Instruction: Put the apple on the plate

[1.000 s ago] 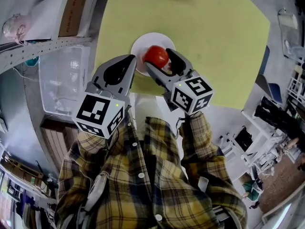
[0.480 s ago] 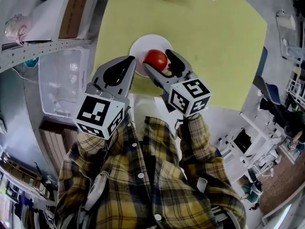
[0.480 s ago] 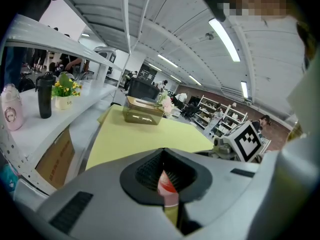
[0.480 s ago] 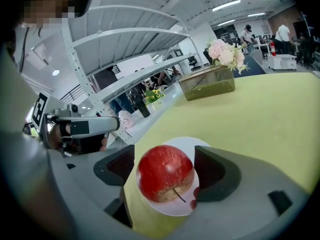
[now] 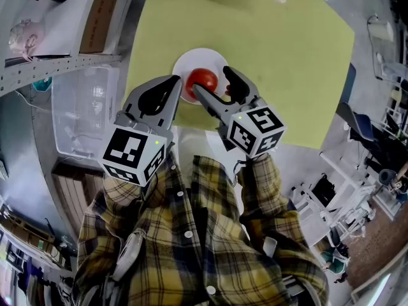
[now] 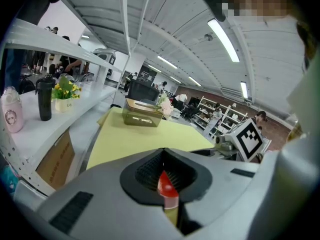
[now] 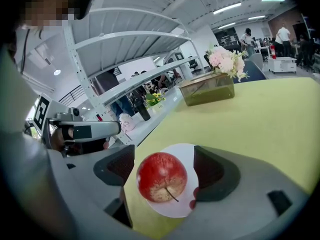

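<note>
Head view first: I see the right gripper (image 5: 211, 81) reaching over the white plate (image 5: 199, 57), its two jaws spread to either side of the red apple (image 5: 203, 79), which lies on the plate. The left gripper (image 5: 174, 79) hangs just beside the plate's near-left rim, over the edge of the yellow-green table (image 5: 280, 56). Both grippers come out from plaid sleeves (image 5: 261, 190) on my side of the plate.

Left gripper view: I read the left gripper's (image 6: 162, 160) jaws as pressed together, with nothing between the pads. A thin red sliver of the apple (image 6: 165, 186) shows through the narrow wedge below them. A box with flowers (image 6: 142, 116) stands on the table, well beyond the plate.

Right gripper view: the apple (image 7: 161, 176) sits on the plate (image 7: 189, 156), stem end facing the camera, between the parted jaws. I see a clear gap at the right pad (image 7: 212, 173); the left pad (image 7: 117, 166) is very near the apple, and I cannot tell whether it touches. The flower box stands far past the plate.
</note>
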Tool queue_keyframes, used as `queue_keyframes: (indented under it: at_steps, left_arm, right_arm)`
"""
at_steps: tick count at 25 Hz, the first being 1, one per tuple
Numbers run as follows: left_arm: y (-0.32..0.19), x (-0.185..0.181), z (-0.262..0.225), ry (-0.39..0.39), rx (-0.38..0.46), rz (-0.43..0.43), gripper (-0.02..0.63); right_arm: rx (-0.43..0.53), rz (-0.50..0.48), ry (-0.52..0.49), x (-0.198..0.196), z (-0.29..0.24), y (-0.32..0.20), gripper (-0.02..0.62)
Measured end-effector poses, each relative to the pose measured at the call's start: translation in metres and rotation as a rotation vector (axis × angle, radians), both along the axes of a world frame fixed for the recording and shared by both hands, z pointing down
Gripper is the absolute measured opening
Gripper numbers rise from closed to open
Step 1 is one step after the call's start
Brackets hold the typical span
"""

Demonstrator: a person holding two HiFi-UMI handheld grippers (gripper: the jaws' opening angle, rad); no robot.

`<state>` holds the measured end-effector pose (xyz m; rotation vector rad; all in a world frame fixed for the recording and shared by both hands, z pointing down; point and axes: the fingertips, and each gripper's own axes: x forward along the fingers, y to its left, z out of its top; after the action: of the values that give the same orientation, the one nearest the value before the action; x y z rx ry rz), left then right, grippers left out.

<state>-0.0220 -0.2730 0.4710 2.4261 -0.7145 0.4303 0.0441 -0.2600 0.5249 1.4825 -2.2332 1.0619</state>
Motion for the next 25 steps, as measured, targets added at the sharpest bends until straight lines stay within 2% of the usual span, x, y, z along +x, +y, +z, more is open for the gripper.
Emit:
queue_keyframes:
  at_steps: [7, 13, 25]
  left_arm:
    - [-0.006, 0.003, -0.016, 0.016, 0.038, -0.007, 0.006]
    - [-0.006, 0.003, -0.053, 0.04, 0.098, -0.003, 0.006]
    - [-0.005, 0.013, -0.142, 0.113, 0.241, 0.025, 0.006]
  right_arm:
    - [0.076, 0.005, -0.044, 0.001, -0.037, -0.006, 0.345]
    - [0.196, 0.021, -0.003, 0.003, -0.09, -0.004, 0.223]
    - [0.42, 0.074, -0.011, 0.007, -0.221, 0.014, 0.103]
